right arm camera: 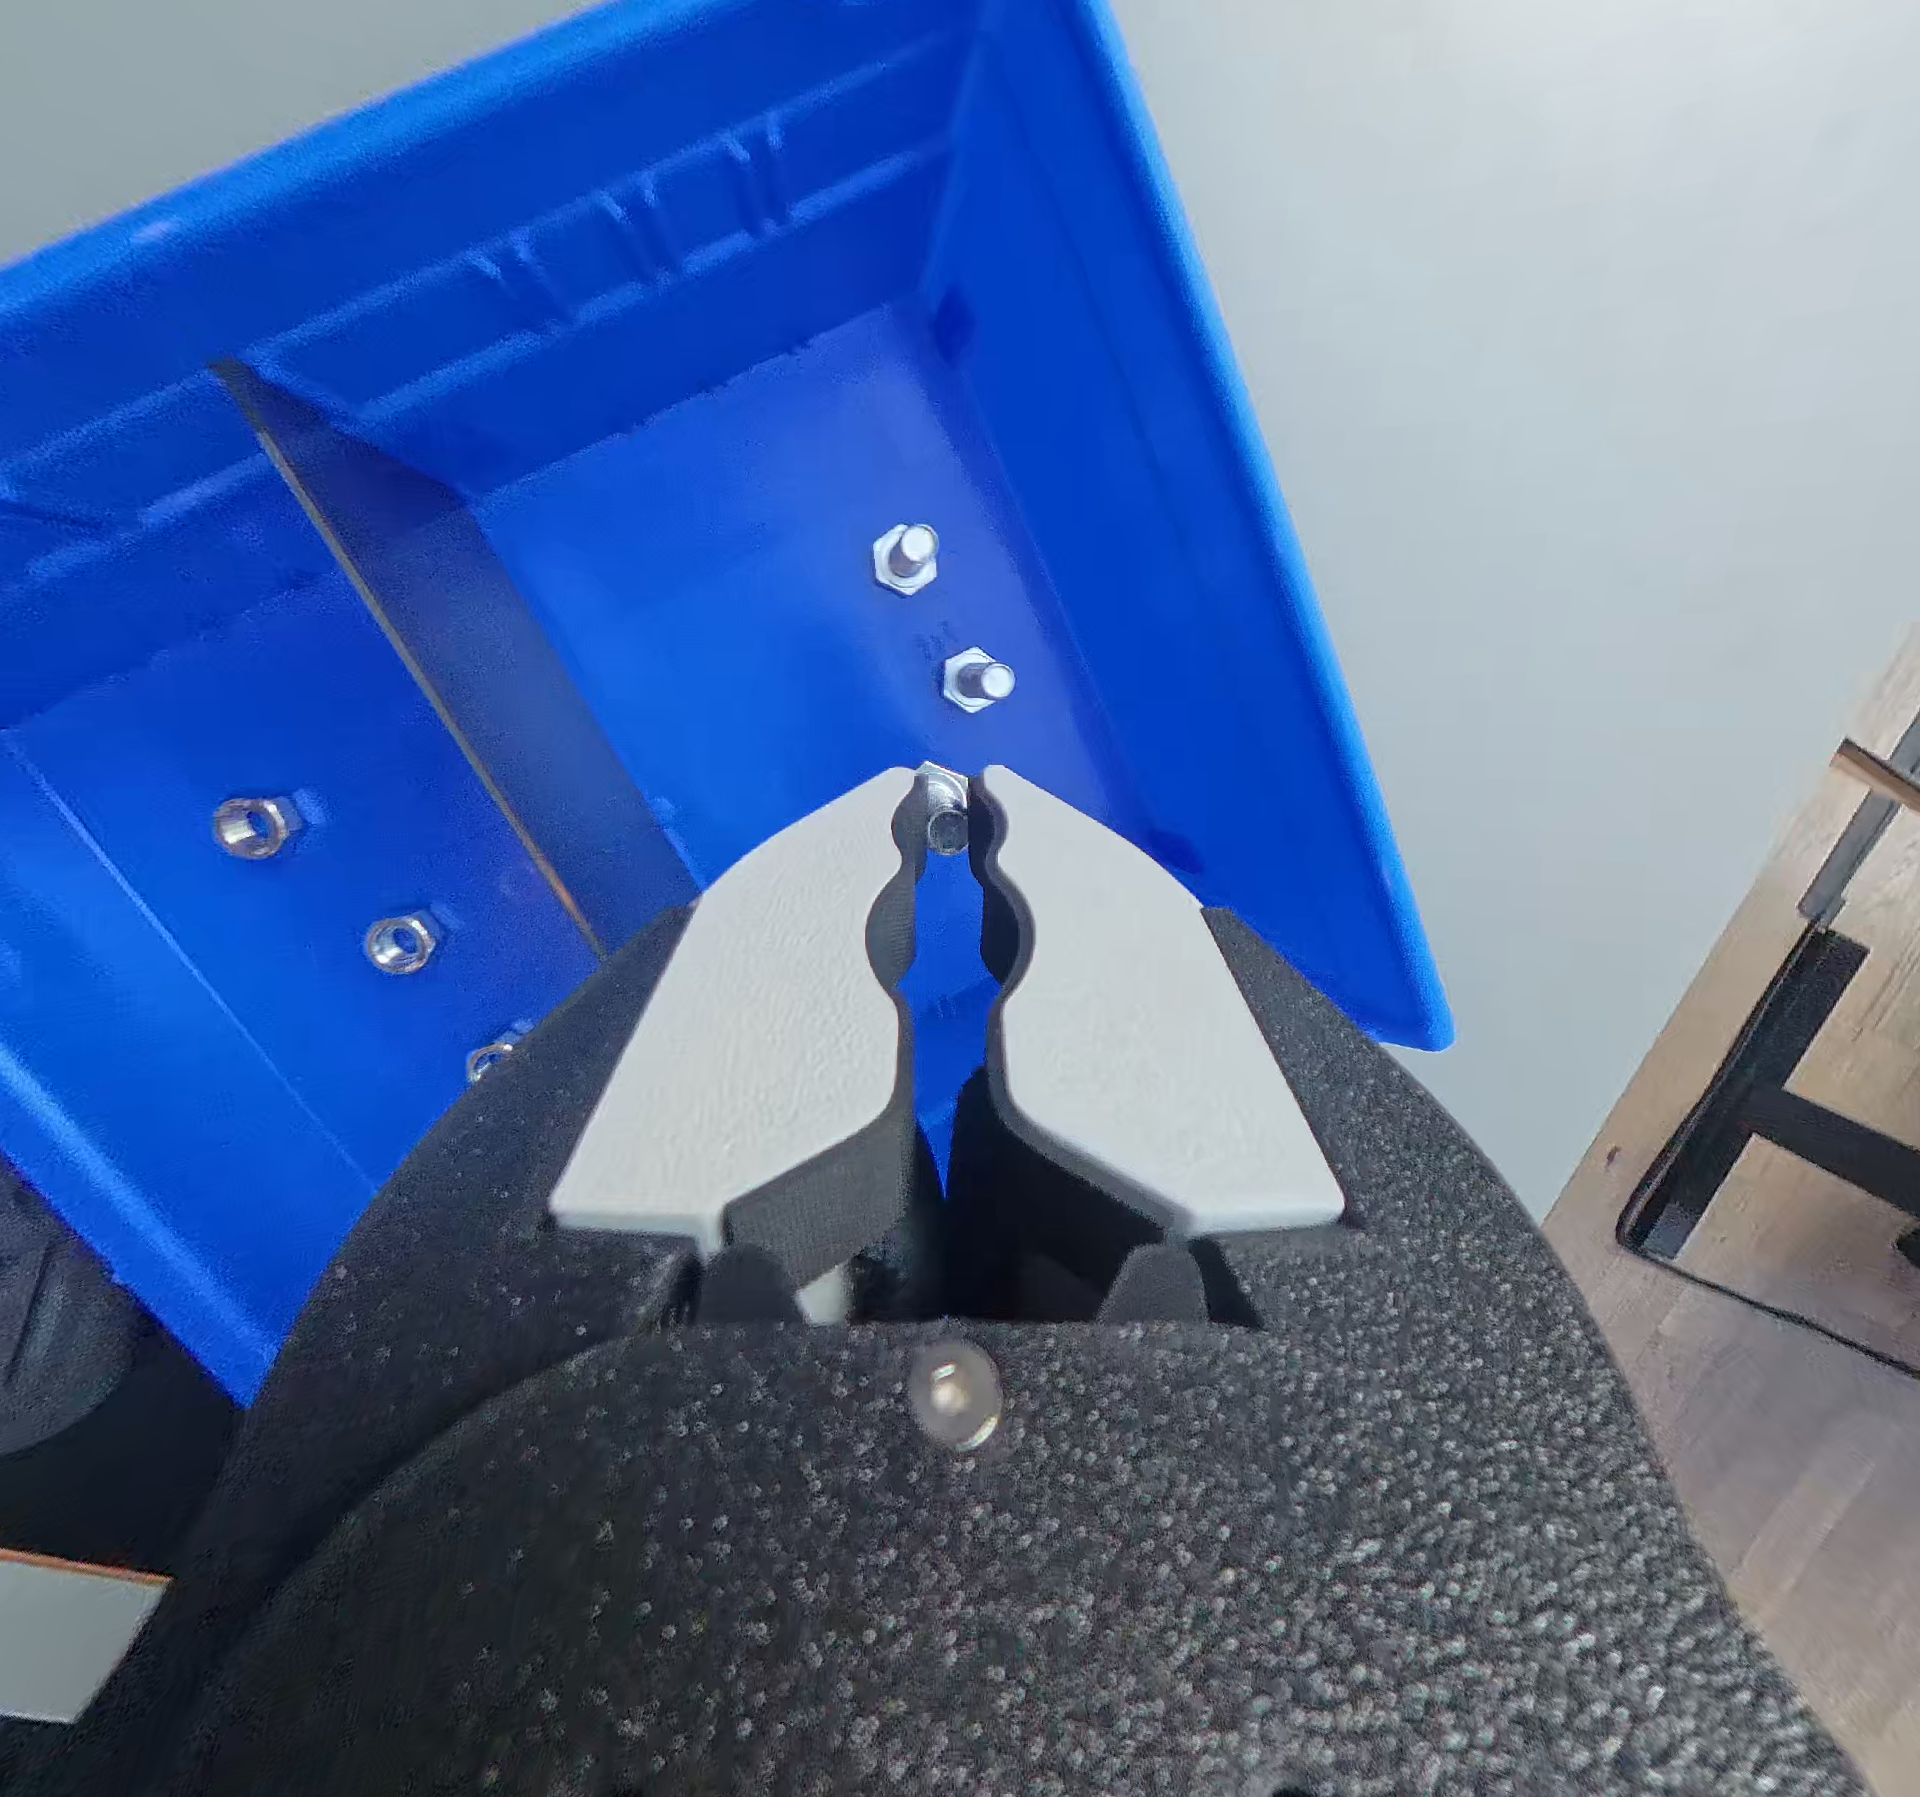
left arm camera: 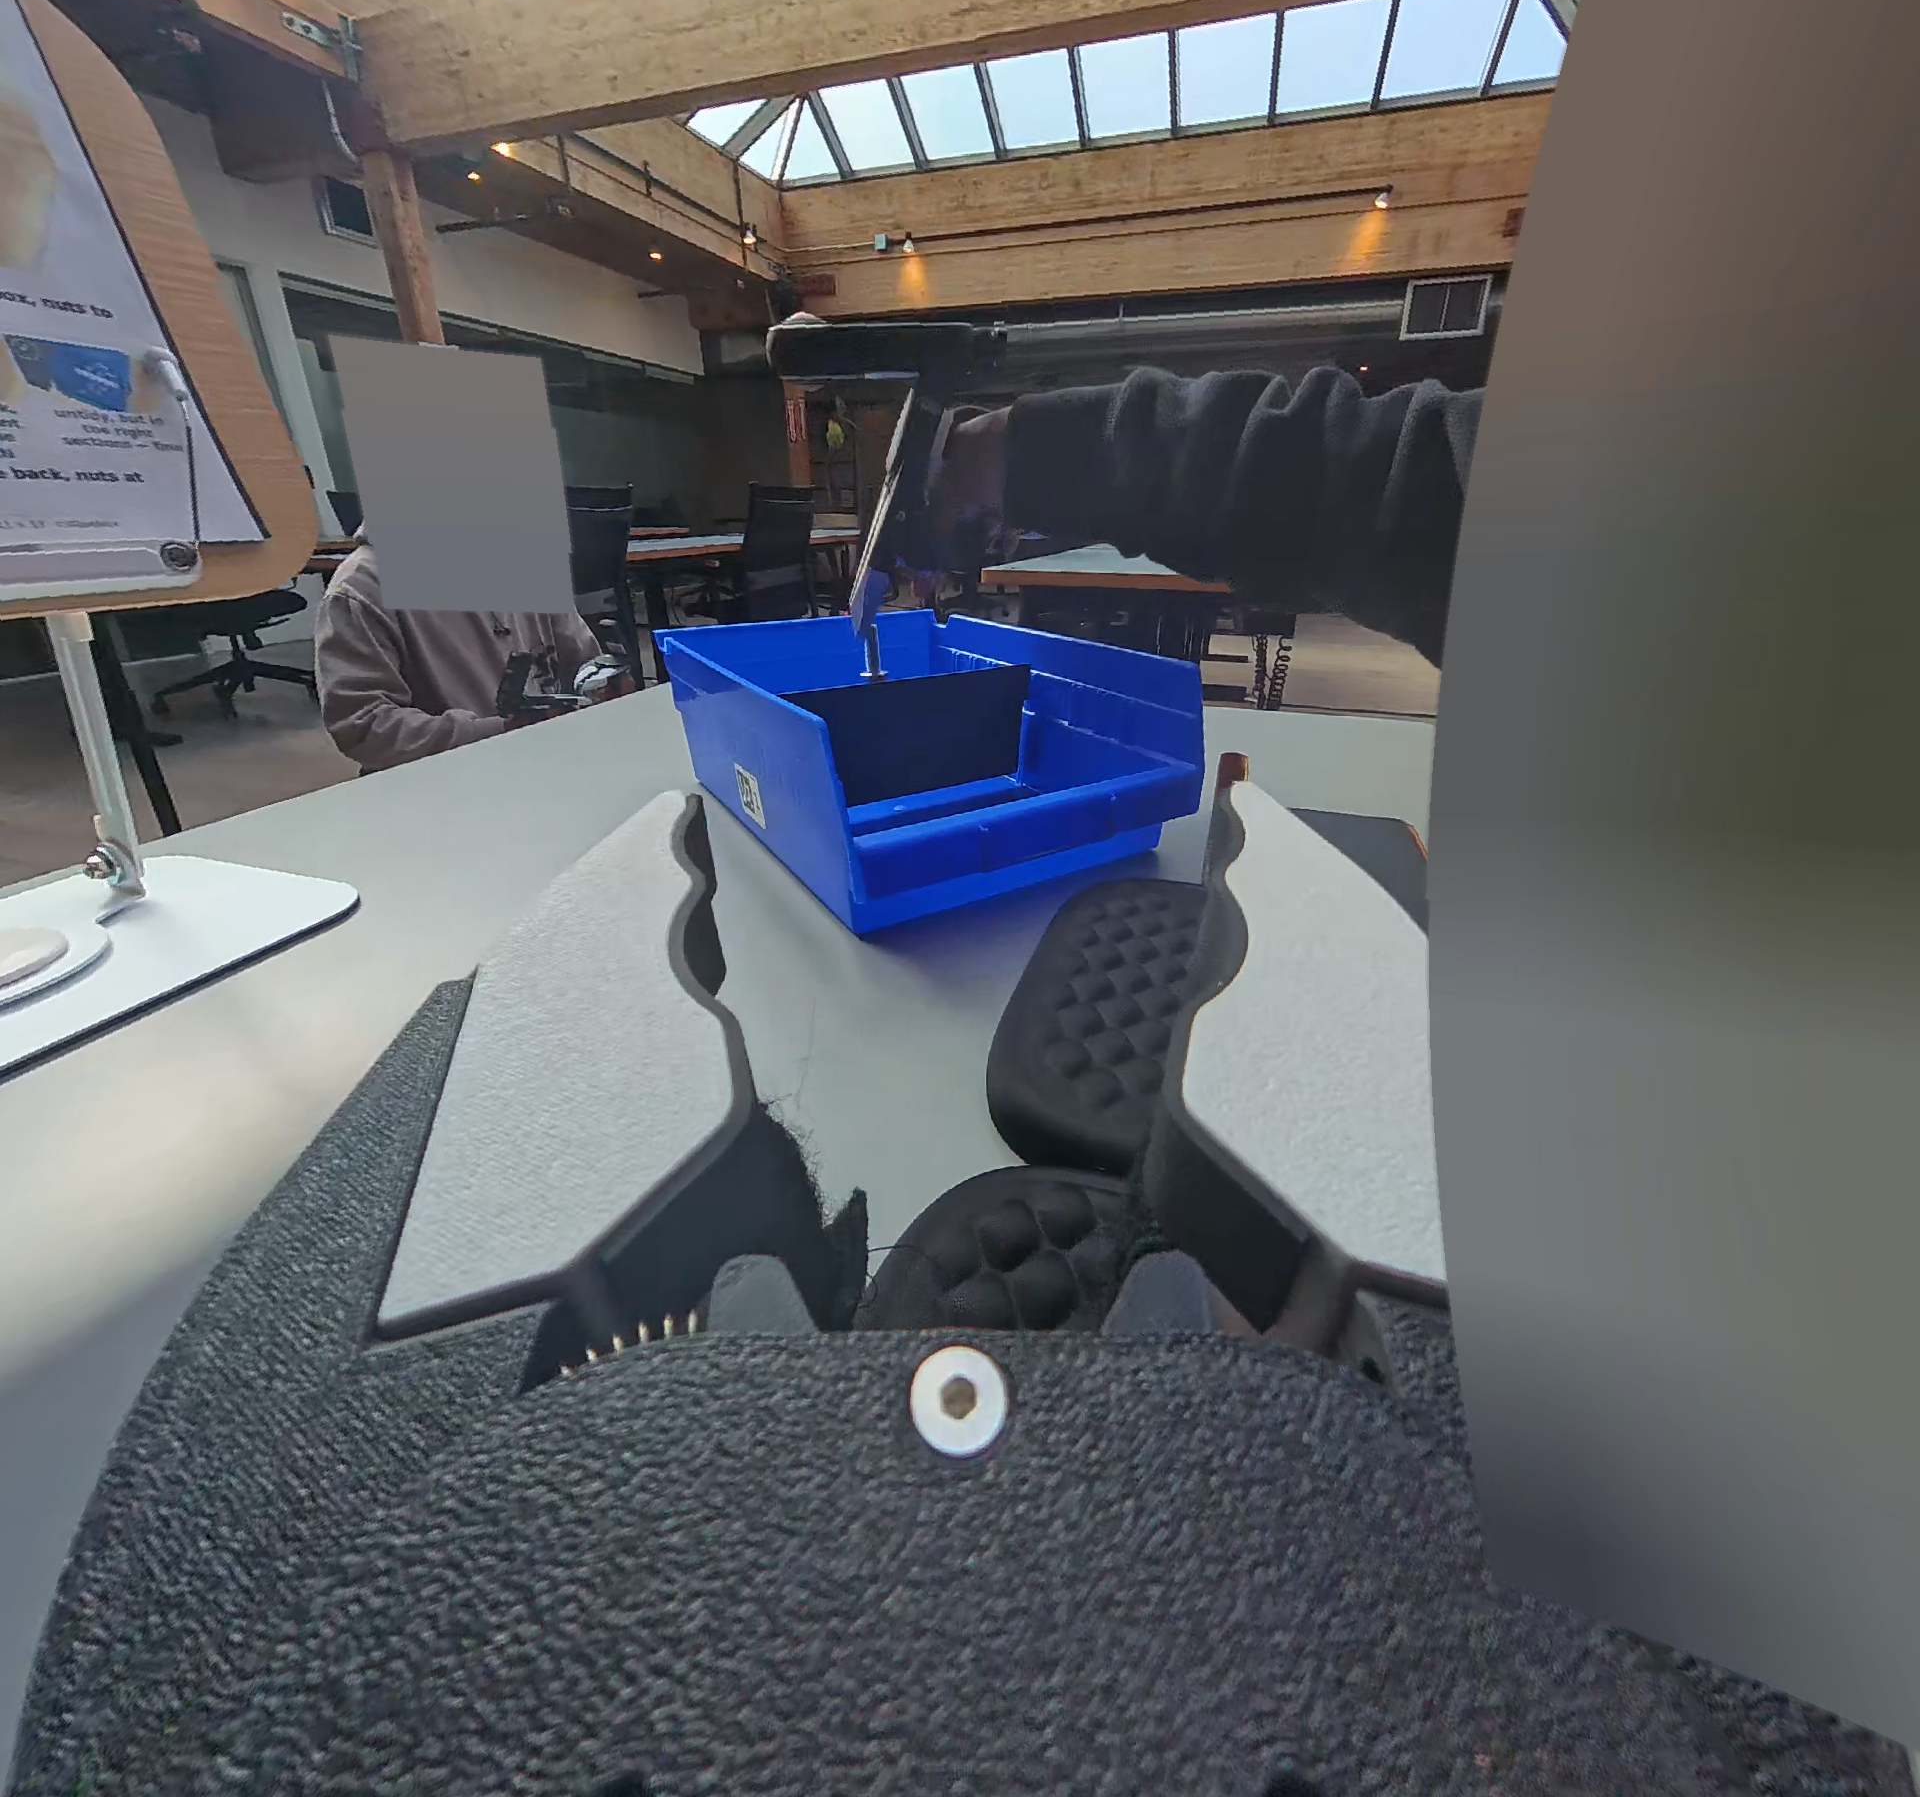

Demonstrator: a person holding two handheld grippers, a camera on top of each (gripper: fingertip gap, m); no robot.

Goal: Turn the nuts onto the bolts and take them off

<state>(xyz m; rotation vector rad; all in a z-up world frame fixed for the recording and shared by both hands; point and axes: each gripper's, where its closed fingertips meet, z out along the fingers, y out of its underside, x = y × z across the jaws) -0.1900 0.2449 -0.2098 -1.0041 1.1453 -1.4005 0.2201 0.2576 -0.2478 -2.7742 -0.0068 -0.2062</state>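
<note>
Setting: large hall with timber beams and skylights; pale grey table (left arm camera: 499, 874) in the foreground.

Item 1: blue plastic storage bin (right arm camera: 1174, 417), centre of the left wrist view, upper half of the right wrist view. A dark upright divider panel (right arm camera: 447, 625) splits it into two compartments.

Item 2: two silver bolts standing head-down on the bin floor, one (right arm camera: 906, 558) above the other (right arm camera: 977, 679), in the compartment right of the divider.

Item 3: three loose silver hex nuts (right arm camera: 400, 942), in a diagonal row in the compartment left of the divider.

Item 4: right gripper (right arm camera: 945, 802), grey fingers clenched on a third silver bolt (right arm camera: 943, 812), held upright above the bolt compartment.

Item 5: left gripper (left arm camera: 956, 854), fingers spread wide, empty, low over the table near the bin.

Item 6: white stand (left arm camera: 156, 926) with a printed sheet, left edge of the left wrist view.
</note>
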